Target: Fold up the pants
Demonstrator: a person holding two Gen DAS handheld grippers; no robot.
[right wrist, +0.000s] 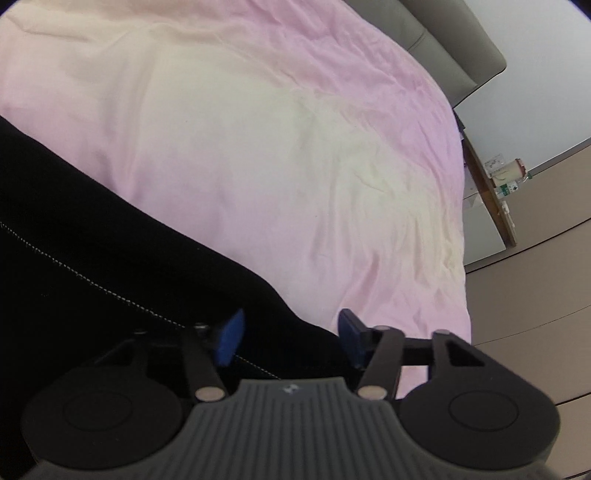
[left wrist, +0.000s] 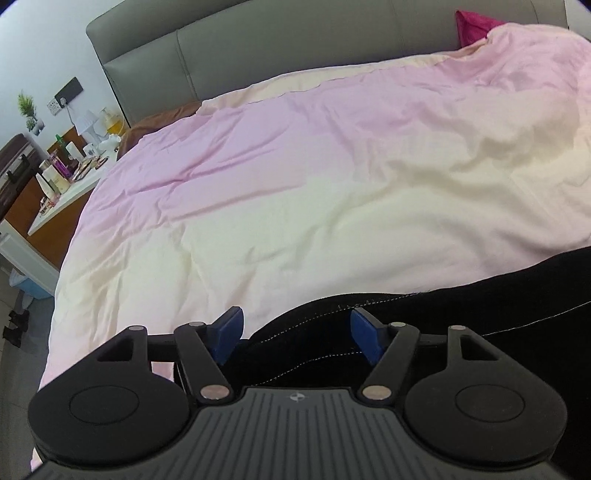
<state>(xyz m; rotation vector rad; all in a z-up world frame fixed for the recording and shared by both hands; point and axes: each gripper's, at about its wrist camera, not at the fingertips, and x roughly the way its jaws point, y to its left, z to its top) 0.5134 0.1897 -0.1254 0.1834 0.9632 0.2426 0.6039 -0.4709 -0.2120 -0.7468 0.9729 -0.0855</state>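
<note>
Black pants (left wrist: 461, 306) with pale stitching lie on the pink and cream duvet (left wrist: 295, 166) near the bed's front edge. My left gripper (left wrist: 297, 334) stands open over their left end, its blue pads (left wrist: 231, 330) apart with black cloth lying between them, not pressed. In the right wrist view the same pants (right wrist: 92, 240) stretch from the left edge to the lower middle. My right gripper (right wrist: 291, 338) is open above their right end; the cloth's edge lies loose between its blue pads (right wrist: 231, 341).
A grey padded headboard (left wrist: 258, 48) closes the far side, with a magenta pillow (left wrist: 472, 24) at its right. A crowded bedside table (left wrist: 62, 173) stands left of the bed. A beige wardrobe wall (right wrist: 535, 295) and a small shelf (right wrist: 495, 192) flank the bed's right.
</note>
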